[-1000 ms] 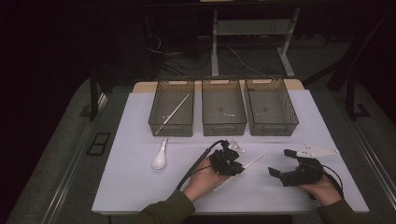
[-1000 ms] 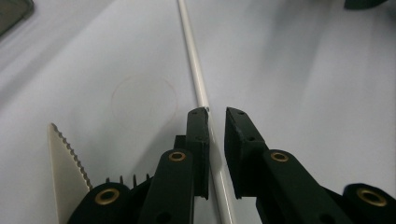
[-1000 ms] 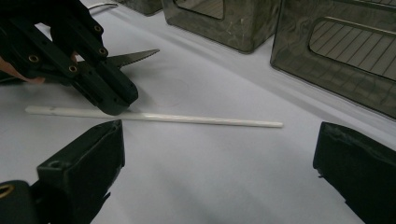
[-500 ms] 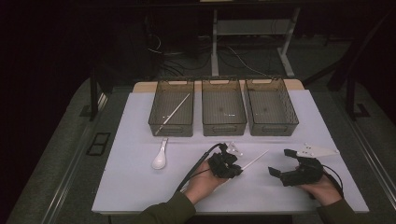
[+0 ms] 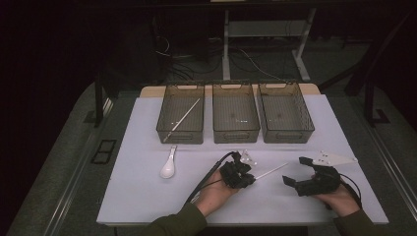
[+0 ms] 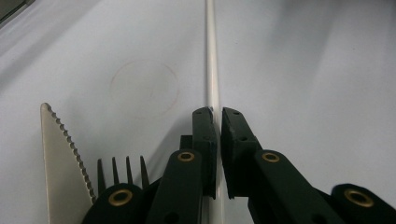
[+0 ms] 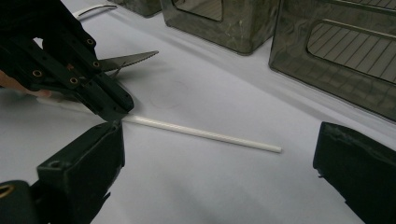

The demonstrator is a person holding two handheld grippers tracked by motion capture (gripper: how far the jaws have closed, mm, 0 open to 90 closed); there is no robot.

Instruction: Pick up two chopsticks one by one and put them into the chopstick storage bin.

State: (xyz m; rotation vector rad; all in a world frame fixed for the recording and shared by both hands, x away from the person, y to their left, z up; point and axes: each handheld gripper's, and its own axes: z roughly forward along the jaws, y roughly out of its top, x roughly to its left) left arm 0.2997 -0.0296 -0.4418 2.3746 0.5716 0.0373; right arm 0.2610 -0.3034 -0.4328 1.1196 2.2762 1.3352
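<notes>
White chopstick (image 5: 269, 171) on table (image 5: 147, 196) in high view, near end clamped in left gripper (image 5: 244, 178), jaws just closed on it; right gripper (image 5: 299, 172) just beside far tip, spread wide, holding nothing. Left gripper view: black jaws pinched tight on stick (image 6: 210, 70), knife (image 6: 60, 163) + fork (image 6: 121, 170) lying alongside. Right gripper view: own jaws well apart, stick (image 7: 205, 133) lying between them, bins (image 7: 233, 18) beyond.

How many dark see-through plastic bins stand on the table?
3, in a row at the far side of the white table: left bin, holding a white stick; middle bin; right bin.
</notes>
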